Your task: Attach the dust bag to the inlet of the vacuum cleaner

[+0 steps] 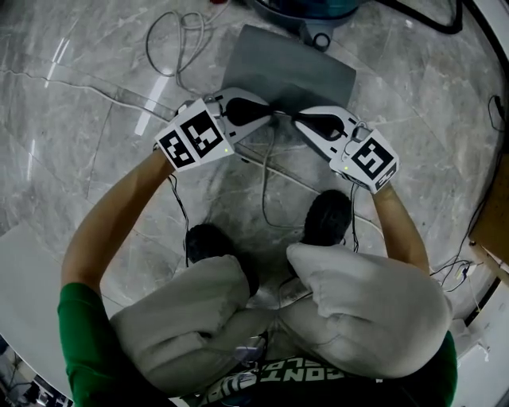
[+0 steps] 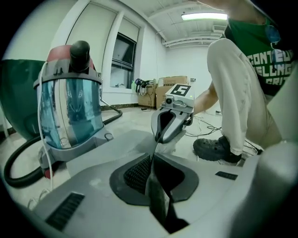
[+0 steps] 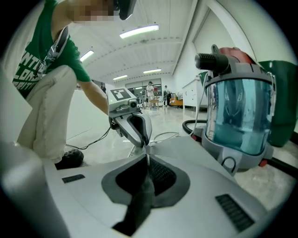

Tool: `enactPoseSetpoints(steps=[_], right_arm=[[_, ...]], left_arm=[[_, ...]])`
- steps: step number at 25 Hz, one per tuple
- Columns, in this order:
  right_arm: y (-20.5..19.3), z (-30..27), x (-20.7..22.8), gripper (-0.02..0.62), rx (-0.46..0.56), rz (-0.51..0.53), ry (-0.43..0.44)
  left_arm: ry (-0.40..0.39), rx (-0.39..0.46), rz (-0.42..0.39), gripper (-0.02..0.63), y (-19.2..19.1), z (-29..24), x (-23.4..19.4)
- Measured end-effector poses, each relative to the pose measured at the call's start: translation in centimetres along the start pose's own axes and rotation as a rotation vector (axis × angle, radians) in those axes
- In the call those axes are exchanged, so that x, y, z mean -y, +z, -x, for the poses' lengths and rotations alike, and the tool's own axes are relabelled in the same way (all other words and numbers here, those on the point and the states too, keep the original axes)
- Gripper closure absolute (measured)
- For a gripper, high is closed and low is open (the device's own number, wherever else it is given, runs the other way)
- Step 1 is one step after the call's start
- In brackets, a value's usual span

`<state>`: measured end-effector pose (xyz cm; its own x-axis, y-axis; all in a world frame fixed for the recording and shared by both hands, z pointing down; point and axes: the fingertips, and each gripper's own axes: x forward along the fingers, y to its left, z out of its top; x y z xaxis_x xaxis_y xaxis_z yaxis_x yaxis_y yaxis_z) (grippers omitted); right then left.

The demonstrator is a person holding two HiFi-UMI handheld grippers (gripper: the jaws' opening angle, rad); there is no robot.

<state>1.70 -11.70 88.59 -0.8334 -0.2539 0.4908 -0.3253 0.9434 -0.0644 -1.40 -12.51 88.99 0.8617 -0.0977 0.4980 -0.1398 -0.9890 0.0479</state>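
- Dust bag point(image 1: 290, 73): a flat grey sheet, spread out over the floor point(image 1: 95, 87) in front of the crouching person. Its far edge lies near the vacuum point(image 1: 306, 9).
- The left gripper point(image 1: 270, 114) has its fingers closed tight on the bag's near edge, with the thin sheet pinched between them.
- The right gripper point(image 1: 298, 119) grips the same edge just beside it. Its fingers are likewise nearly together, with only the sheet between them.
- The two grippers' tips almost meet at the middle of that edge.
- The vacuum stands upright with its blue see-through canister point(image 2: 70, 109). From here I cannot make out the inlet.
- As I judge it, the task is at an early stage: the bag is in hand but apart from the machine, and nothing is fitted yet.
- What is left is to carry the bag over, line its opening up with the inlet and press it on.
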Motion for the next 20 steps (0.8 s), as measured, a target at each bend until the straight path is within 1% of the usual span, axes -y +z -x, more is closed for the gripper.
enactPoseSetpoints(steps=[3,6,10,13,17,20], right_arm=[[1.8,1.1,0.7,0.569,0.016,0.028,-0.028],[4.0,1.8,2.4,0.569,0.068,0.077,-0.063],[7.4,3.3,3.4,0.569,0.116,0.124,-0.096],[9.9,4.5,4.5,0.569,0.147,0.130,-0.123],[12.8,5.7,6.1,0.568,0.158,0.138,-0.170],[15.0,5.9,6.4,0.569,0.196,0.173,-0.175]], left_arm=[[0.033,0.020,-0.042,0.580,2.1,0.6,-0.7],[0.077,0.046,-0.082,0.580,4.3,1.5,-2.3],[0.118,0.086,-0.103,0.581,7.3,2.9,-3.3],[0.150,0.111,-0.122,0.580,9.7,4.0,-4.4],[0.196,0.138,-0.149,0.580,12.6,5.4,-6.0],[0.228,0.156,-0.172,0.580,14.2,7.0,-6.9]])
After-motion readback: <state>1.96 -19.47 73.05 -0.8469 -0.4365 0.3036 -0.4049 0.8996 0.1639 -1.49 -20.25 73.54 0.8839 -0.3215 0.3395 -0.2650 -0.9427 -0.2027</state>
